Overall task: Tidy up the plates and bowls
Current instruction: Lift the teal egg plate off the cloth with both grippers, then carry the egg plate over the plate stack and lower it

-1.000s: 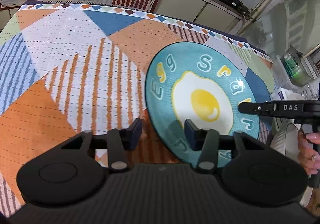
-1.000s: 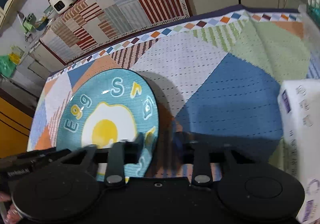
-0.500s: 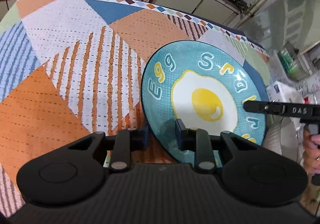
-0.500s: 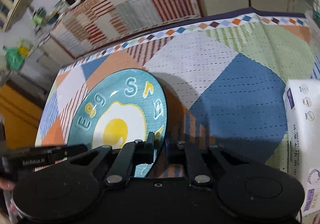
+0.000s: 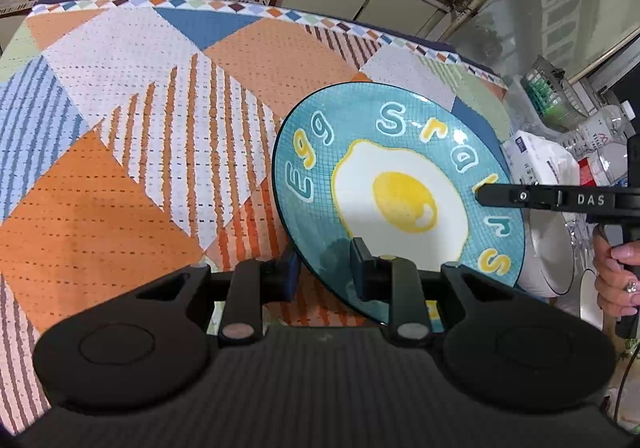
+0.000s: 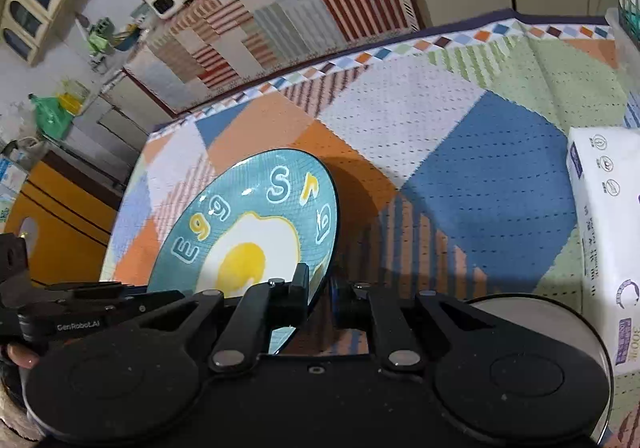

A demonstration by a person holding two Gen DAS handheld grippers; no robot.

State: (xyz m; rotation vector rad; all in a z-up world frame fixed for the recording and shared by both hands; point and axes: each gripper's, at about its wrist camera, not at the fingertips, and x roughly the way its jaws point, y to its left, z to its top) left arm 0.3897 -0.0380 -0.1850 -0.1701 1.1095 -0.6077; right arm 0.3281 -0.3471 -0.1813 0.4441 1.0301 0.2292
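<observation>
Both tongs are clamped on the same teal plate (image 5: pixel 400 192), the one painted with a fried egg and lettering round its face. Left tongs (image 5: pixel 324 272) pinch its near-left rim, one finger behind the plate and the other pressed on the painted face. Right tongs (image 6: pixel 320 288) grip the opposite edge the same way, one pad over the egg side and one behind. From where I stand the plate is tilted steeply, its face turned toward the person, its far edge raised above the patchwork cloth on the table (image 5: pixel 120 128); a dark shadow lies on the cloth just behind it in the right wrist view. Whether its lowest rim touches the cloth I cannot tell, since the tongs cover that part.

Off to the person's right, a white bowl (image 5: pixel 548 248) with a dark rim sits just beside the plate, partly behind it. A white tissue pack (image 6: pixel 604 224) lies near that edge of the table. Beyond the table runs a counter draped in striped cloth (image 6: pixel 280 32).
</observation>
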